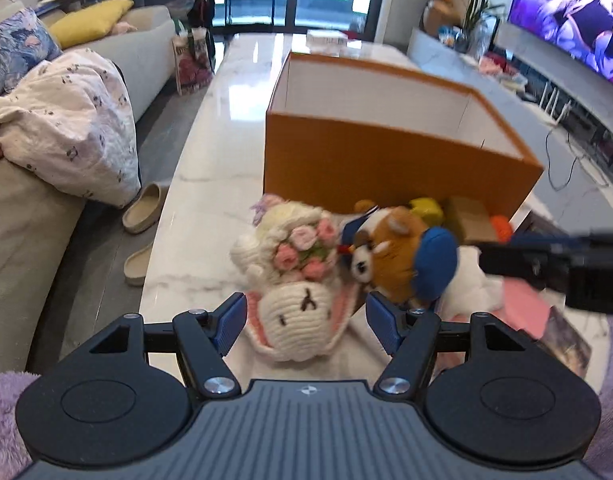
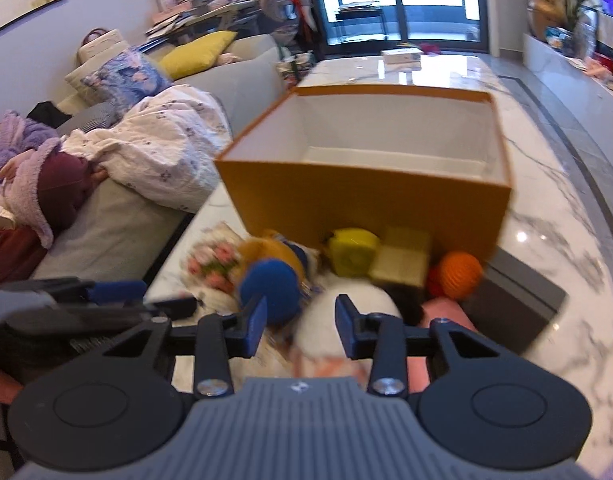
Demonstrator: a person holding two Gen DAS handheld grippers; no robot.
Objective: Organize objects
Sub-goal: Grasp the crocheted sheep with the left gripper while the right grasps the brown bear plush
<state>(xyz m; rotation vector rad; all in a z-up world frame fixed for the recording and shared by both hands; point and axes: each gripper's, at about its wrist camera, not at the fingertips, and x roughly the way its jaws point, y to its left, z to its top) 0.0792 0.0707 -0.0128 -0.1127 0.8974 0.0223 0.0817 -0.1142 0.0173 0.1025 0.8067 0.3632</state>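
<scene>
left gripper (image 1: 304, 320) fingers spread wide around the knitted bunny (image 1: 298, 320), not clenched; right gripper (image 2: 300, 324) parted too; orange box (image 1: 370, 160) at 12 o'clock.

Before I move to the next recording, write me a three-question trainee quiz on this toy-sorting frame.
1. True or false: the orange box already holds toys.
2. Which toy sits between the open fingers of the left gripper?
A. the knitted white bunny
B. the brown plush dog
C. the orange ball
3. Fill in: the yellow toy lies on the marble table right against the box's ____ wall.

Key:
1. False; the visible interior is bare.
2. A.
3. Near (front).
</scene>
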